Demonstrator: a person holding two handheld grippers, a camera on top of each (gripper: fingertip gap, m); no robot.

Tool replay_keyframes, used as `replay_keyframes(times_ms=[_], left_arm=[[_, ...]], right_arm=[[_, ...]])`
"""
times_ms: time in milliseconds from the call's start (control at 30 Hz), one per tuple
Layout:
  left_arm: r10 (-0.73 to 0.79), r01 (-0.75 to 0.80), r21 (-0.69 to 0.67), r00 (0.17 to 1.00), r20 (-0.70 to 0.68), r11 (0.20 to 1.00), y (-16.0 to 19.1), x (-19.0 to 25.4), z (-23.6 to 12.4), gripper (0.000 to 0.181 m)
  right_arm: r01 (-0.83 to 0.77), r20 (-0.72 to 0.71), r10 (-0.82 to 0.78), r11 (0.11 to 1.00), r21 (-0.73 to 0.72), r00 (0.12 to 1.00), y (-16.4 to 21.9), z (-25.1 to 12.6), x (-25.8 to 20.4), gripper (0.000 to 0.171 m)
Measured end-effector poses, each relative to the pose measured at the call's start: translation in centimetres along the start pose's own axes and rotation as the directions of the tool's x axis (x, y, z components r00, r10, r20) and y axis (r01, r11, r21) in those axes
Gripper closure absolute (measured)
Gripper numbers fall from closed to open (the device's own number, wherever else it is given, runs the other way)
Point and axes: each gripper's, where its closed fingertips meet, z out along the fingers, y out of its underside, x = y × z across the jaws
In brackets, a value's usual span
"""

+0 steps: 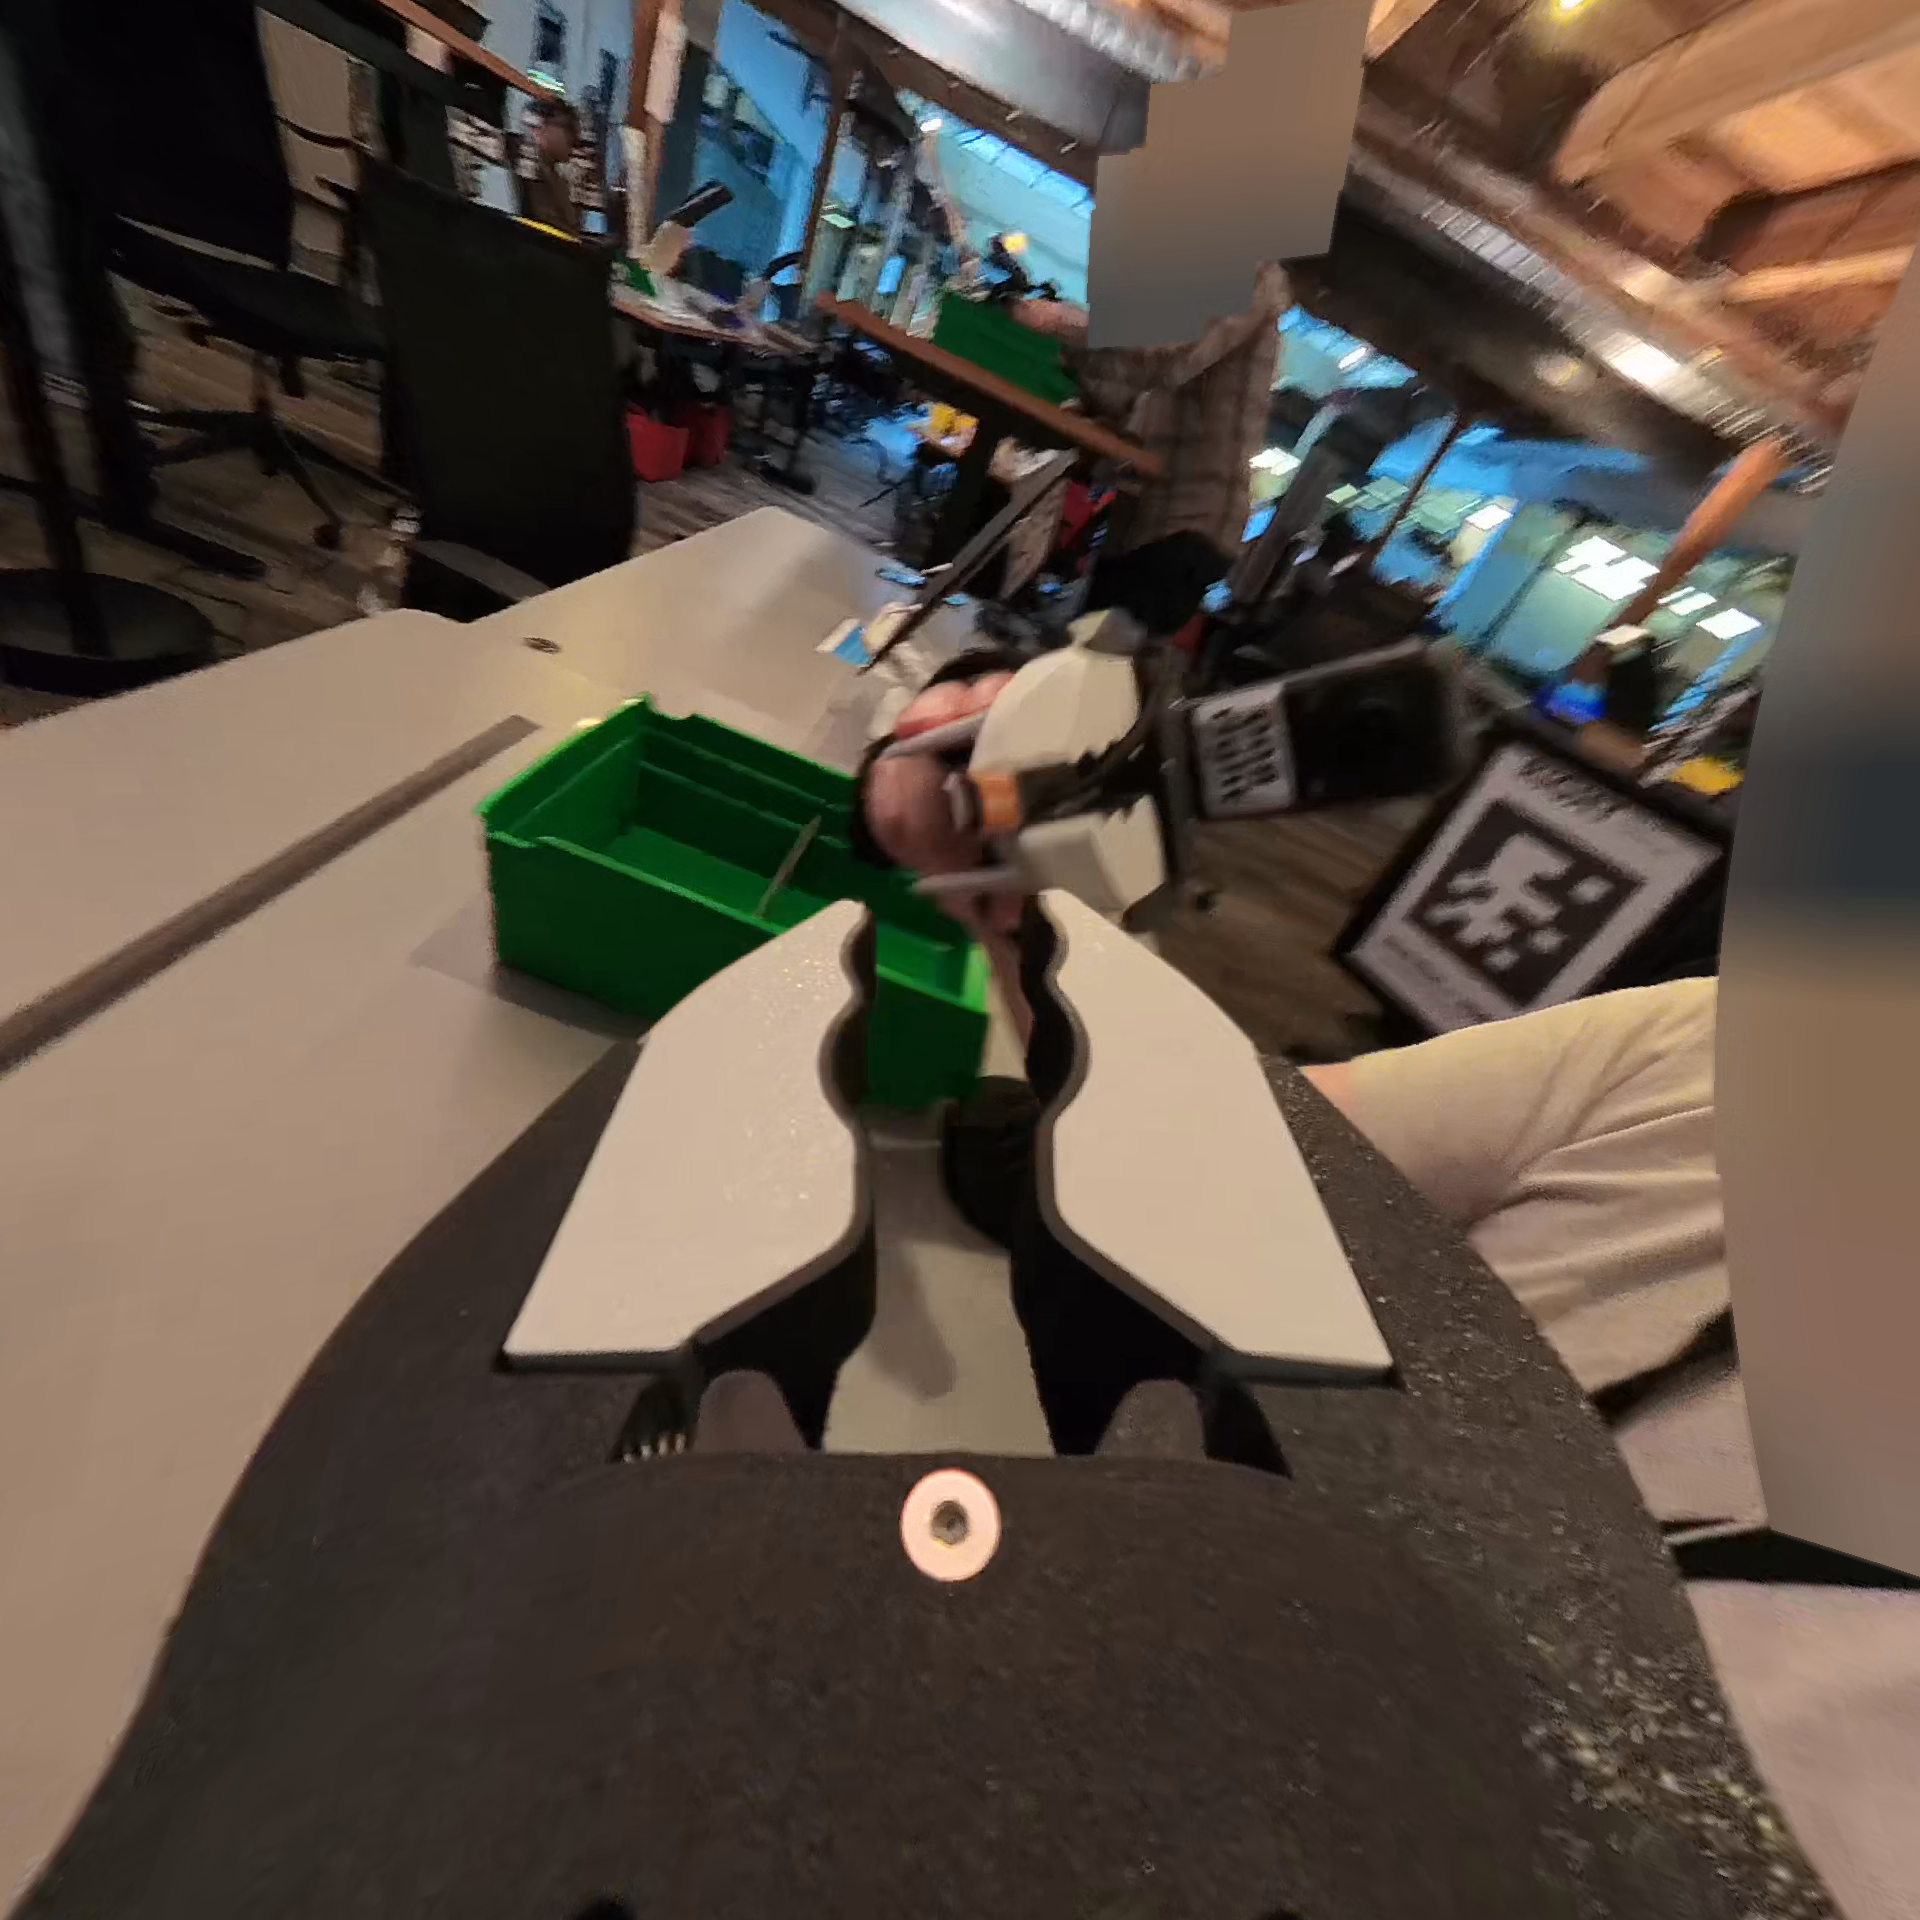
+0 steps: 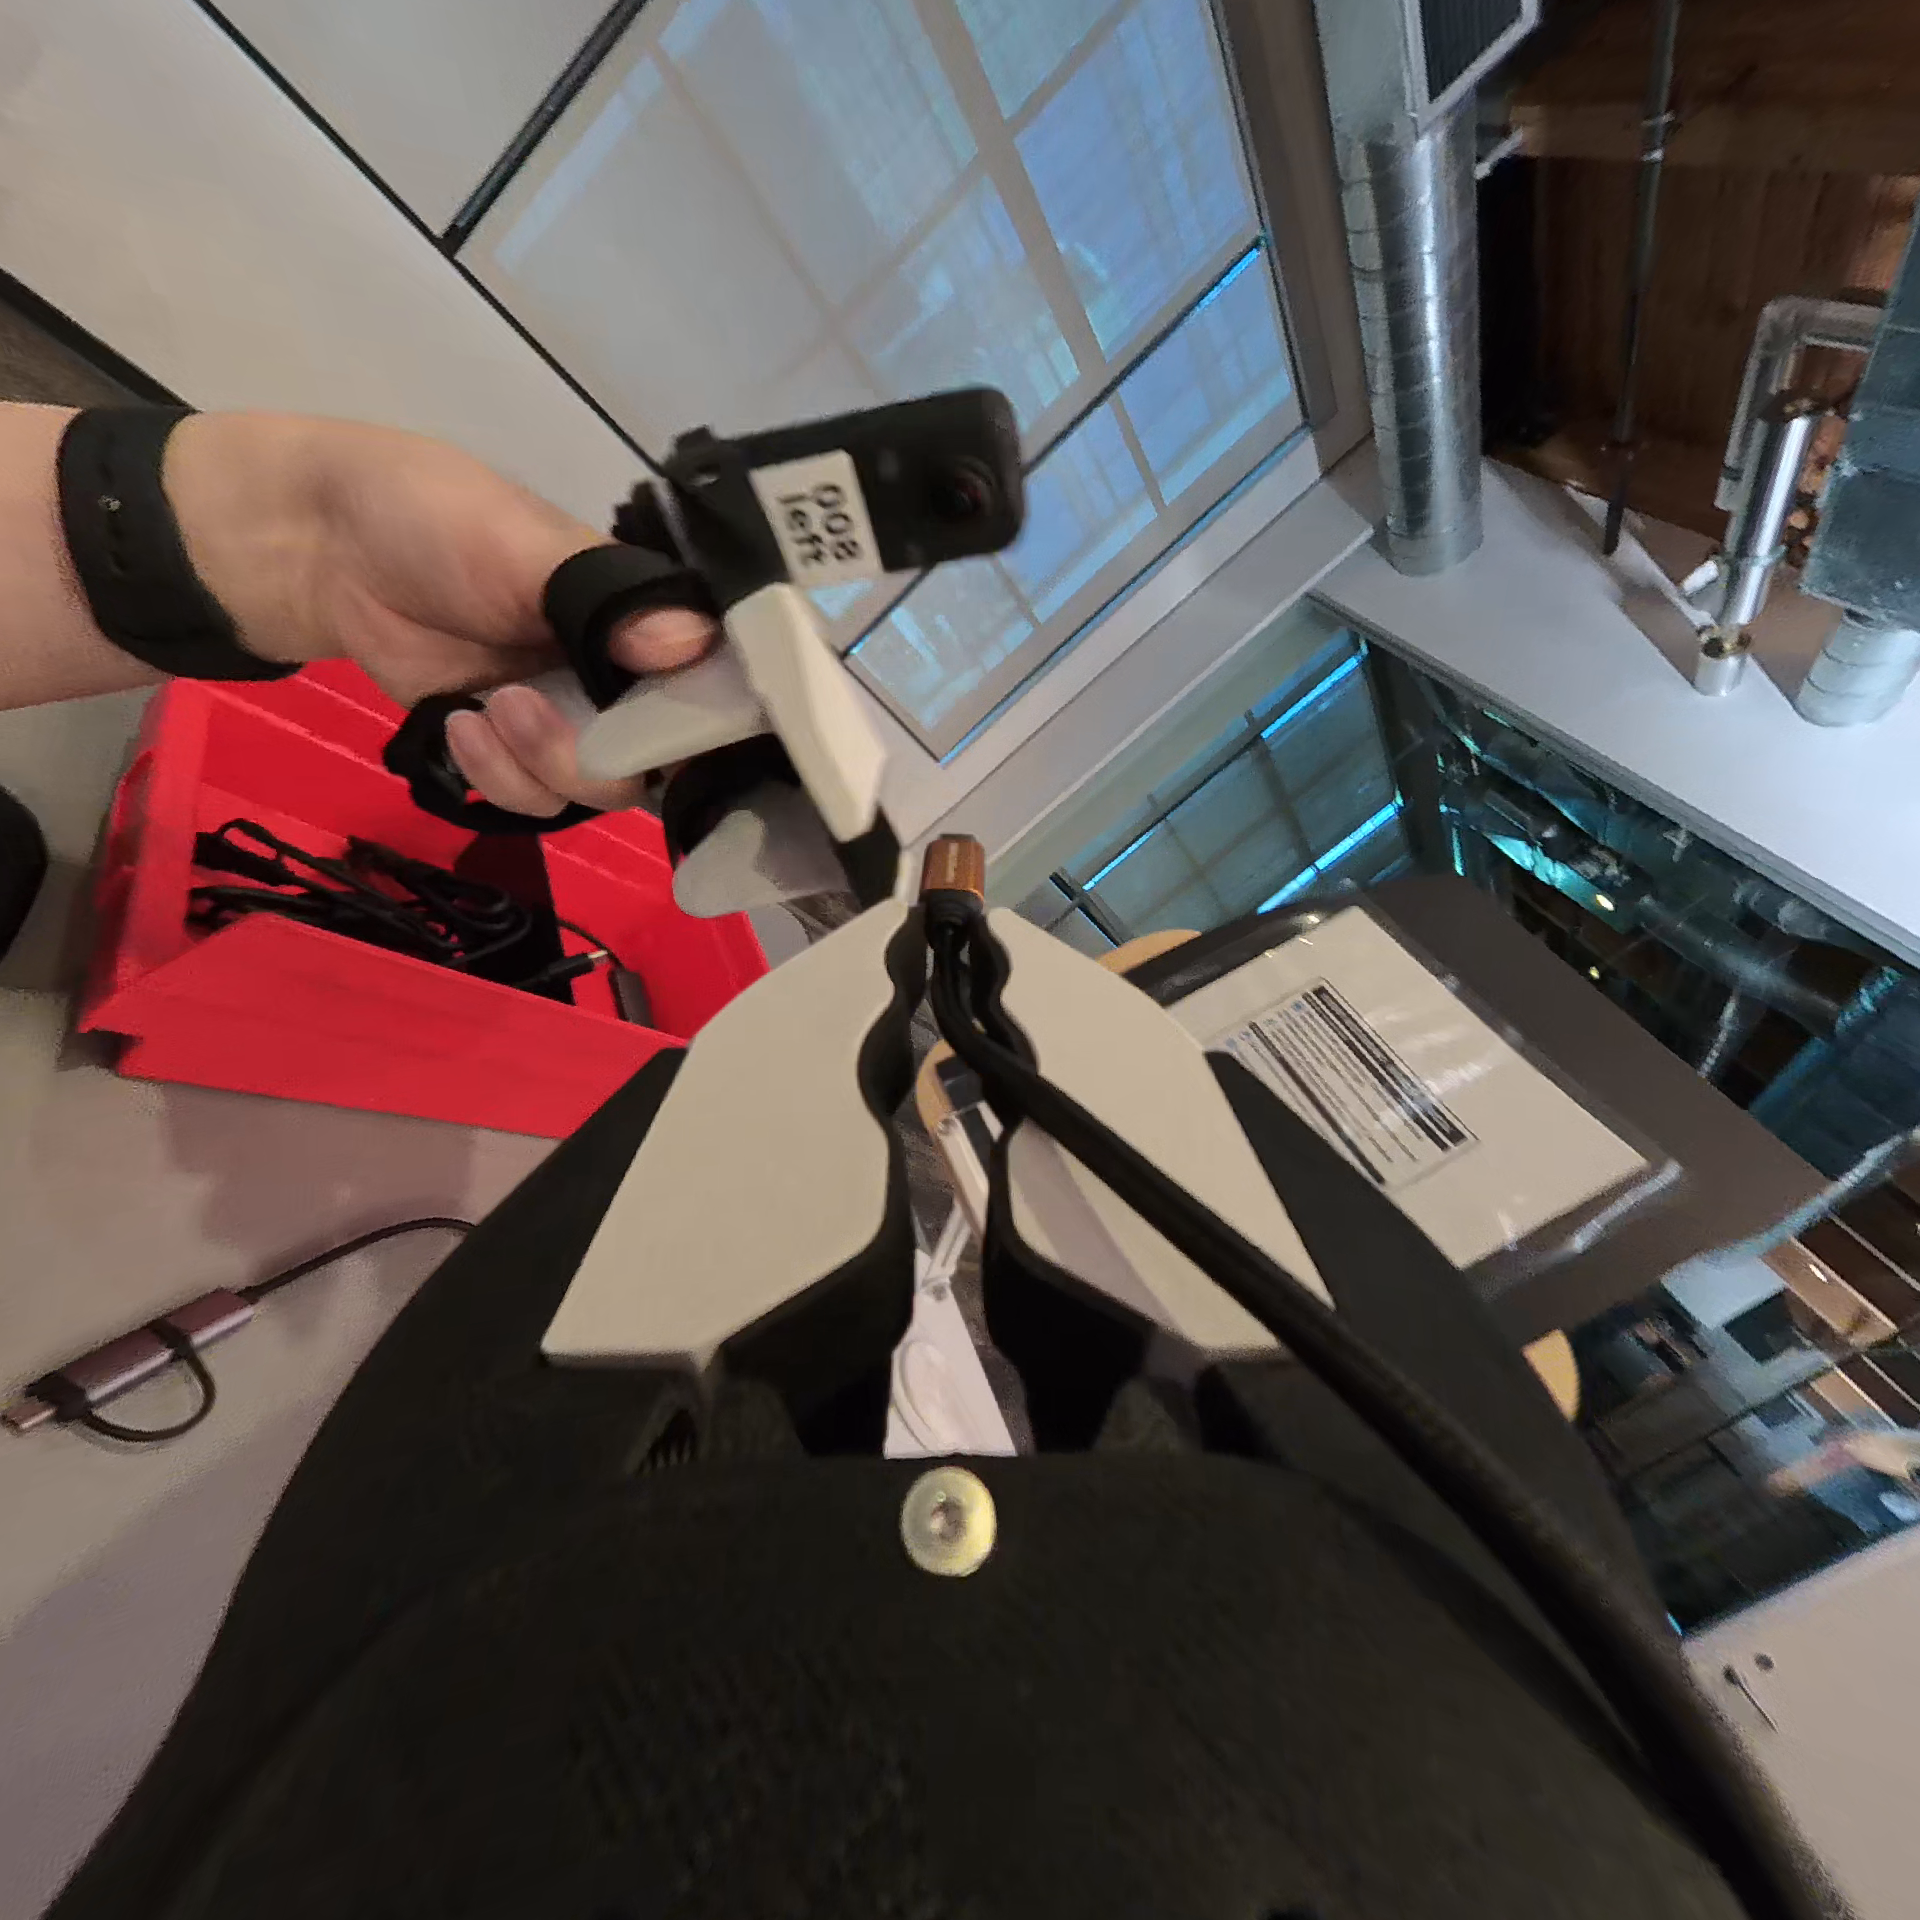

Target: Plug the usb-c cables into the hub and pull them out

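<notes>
Pinched at the tips of the right gripper [image 2: 940, 914], narrow wavy-edged grey jaws clamp a black braided cable [image 2: 1143, 1184], its copper-coloured metal plug [image 2: 953, 865] poking just past them. Close beside it, the left gripper [image 2: 821, 831] is held up in a bare hand [image 2: 395, 582] with black finger loops; its smooth grey jaws stand slightly apart with nothing between them. Below lie a red plastic bin [image 2: 343, 1029] of tangled black cables and, on the pale desk [image 2: 125, 1558], a slim grey hub [image 2: 125, 1361].
</notes>
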Motion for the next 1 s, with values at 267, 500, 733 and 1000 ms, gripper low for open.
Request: replay_keyframes(times_ms=[267,500,733,1000], left_arm=[[0.54,-0.31,-0.442,0.472,0.697,0.842,0.9,-11.6,-5.0,0.157],[0.52,-0.117,-0.508,0.251,0.816,0.853,2.9,-15.5,-6.7,0.16],[0.575,-0.092,-0.572,0.245,0.78,0.815,4.0,-15.8,-5.9,0.158],[0.481,0.017,-0.546,0.452,0.751,0.837,7.6,-16.6,-3.4,0.148]], right_arm=[[-0.003,-0.144,-0.011,0.996,-0.093,0.99,0.5,-4.5,5.0,0.162],[0.05,-0.196,-0.075,0.99,-0.131,0.978,-0.2,-6.2,6.2,0.162],[0.068,-0.216,-0.105,0.983,-0.169,0.971,0.1,-6.6,6.7,0.162],[0.062,-0.225,-0.095,0.987,-0.151,0.97,-0.3,-7.4,7.1,0.162]])
